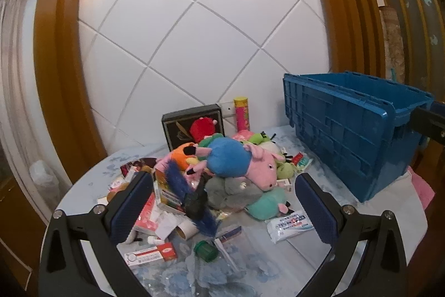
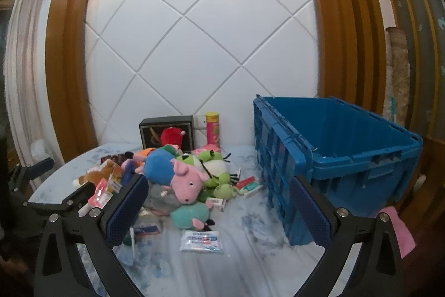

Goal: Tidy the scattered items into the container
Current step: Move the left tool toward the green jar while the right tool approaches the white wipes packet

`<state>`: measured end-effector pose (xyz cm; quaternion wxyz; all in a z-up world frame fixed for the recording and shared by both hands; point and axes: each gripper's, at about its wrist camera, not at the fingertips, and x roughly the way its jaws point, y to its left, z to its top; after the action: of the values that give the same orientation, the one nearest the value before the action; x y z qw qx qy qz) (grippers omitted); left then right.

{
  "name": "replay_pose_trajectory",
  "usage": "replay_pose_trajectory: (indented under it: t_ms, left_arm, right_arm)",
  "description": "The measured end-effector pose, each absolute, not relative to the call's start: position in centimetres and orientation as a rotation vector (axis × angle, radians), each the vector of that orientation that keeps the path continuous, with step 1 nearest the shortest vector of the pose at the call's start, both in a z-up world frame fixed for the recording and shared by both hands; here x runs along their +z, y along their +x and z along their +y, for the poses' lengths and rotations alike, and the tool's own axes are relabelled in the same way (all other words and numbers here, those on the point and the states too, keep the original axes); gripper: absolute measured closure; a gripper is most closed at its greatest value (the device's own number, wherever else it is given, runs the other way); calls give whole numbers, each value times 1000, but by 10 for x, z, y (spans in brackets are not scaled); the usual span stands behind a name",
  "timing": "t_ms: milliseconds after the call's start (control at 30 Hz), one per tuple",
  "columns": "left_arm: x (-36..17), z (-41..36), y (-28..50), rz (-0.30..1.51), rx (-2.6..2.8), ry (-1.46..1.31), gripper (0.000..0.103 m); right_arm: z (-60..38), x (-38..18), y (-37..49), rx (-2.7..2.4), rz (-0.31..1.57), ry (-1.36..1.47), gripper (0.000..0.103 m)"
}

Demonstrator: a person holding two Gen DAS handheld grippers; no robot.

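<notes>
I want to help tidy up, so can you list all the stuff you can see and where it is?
Big blue plastic crate: one, blue, table's right side, open.
Pink pig plush in blue dress: one, pink and blue, top of the pile.
Teal pig plush: one, teal, pile's front.
Green frog plush: one, green, behind the pig.
Black framed box: one, black, against the wall.
Yellow-pink tube can: one, upright, beside the box.
White wipes pack: one, white, front, apart.
Green cap: one, green, near front.
Left gripper: open, empty.
Right gripper: open, empty.

White quilted wall panel [image 2: 200,46], wooden frame [image 2: 66,52]
</notes>
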<state>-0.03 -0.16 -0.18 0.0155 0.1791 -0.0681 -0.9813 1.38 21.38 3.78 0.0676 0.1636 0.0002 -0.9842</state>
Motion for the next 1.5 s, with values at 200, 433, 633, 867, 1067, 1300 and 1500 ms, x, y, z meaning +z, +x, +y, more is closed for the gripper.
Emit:
replay_pose_trajectory:
  t_ms: [200, 433, 633, 867, 1067, 1300, 1500]
  left_arm:
    - [-8, -7, -1, -151, -3030, 574, 0]
    - [-14, -5, -5, -106, -2984, 611, 0]
    - [-20, -1, -4, -120, -2966, 634, 0]
    - [-21, 1, -5, -14, -3028, 628, 0]
    - [-26, 15, -7, -63, -2970, 679, 0]
    - [-42, 9, -13, -11, -2958, 797, 0]
    - [-45, -3, -10, 70, -2997, 787, 0]
  right_arm:
    - [217, 38, 13, -2964, -12, 492, 1]
    - [227, 32, 11, -2941, -17, 499, 1]
    - [235, 30, 7, -2919, -21, 510, 1]
    - [247, 26, 2, -2899, -40, 519, 1]
    - [252, 24, -1, -2884, -51, 518, 1]
    - [257, 21, -4, -2869, -55, 516, 1]
    - [258, 17, -9, -2862, -53, 535, 1]
